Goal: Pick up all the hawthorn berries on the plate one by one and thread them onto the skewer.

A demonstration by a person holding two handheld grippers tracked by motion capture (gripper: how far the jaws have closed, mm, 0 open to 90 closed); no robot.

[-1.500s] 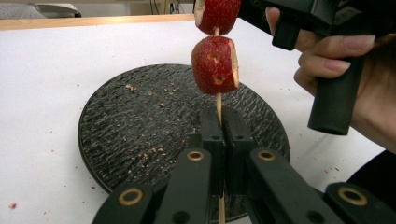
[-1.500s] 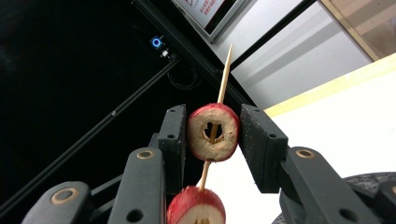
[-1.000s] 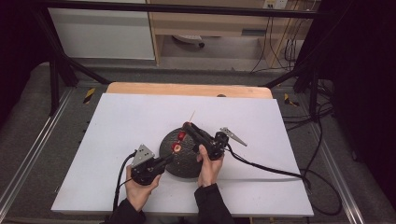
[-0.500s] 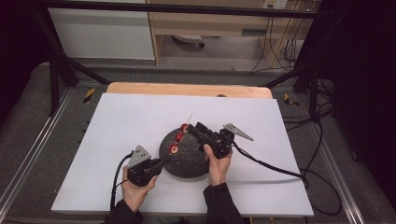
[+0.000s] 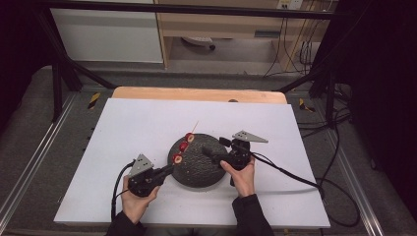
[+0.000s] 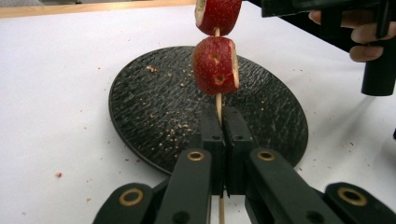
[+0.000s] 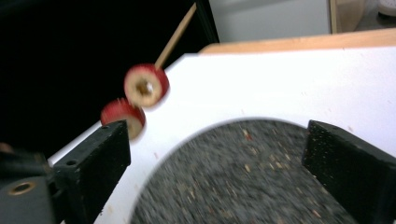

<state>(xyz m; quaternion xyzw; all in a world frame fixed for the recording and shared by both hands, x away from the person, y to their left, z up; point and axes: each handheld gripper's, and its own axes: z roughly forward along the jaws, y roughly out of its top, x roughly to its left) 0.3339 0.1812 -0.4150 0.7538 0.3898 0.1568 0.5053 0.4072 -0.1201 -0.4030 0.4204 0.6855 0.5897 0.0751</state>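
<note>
A thin wooden skewer [image 5: 186, 140] carries three red fruit slices [image 5: 183, 146] and slants over the far left rim of a round black plate [image 5: 199, 164], which sits near the middle of the table [image 5: 123, 123], closer to the near edge. The left gripper [image 5: 167, 170] is clamped tight on the skewer's lower end; its own view shows the stick pinched between the closed jaws. The right gripper [image 5: 212, 150] hovers over the plate's right part, its jaws just opened wide with nothing between them, a little apart from the slices. Crumbs dot the plate and the white top around it. Open white surface lies on every side, widest toward the far edge and both far corners. Beyond the far edge stands a pale cabinet [image 5: 105, 34]; cables [image 5: 295, 49] hang right.
</note>
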